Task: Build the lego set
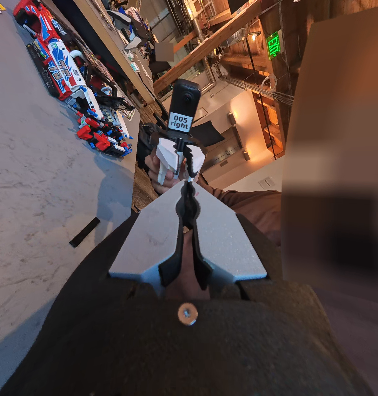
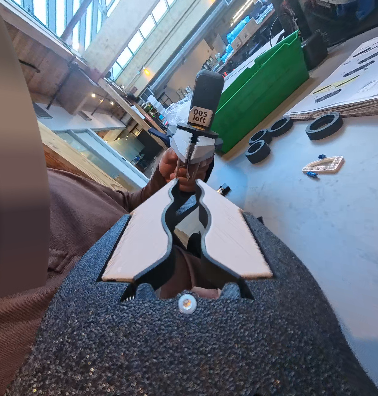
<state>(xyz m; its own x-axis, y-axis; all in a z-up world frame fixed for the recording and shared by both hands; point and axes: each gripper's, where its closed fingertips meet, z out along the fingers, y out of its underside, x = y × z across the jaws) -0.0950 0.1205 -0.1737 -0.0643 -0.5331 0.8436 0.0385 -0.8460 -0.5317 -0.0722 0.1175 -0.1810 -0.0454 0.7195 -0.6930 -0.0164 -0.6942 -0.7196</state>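
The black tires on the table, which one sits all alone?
The biggest-looking tire, lying flat just below the instruction booklet. The other three tires huddle together by the green bin.

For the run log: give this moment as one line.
left tongs shut, empty | right tongs open, empty | both off table | lego car untouched

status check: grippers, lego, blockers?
Left gripper shut, empty; right gripper open, empty, both off table. Red-white-blue lego car untouched; black rubber tyres loose. Nothing blocking.
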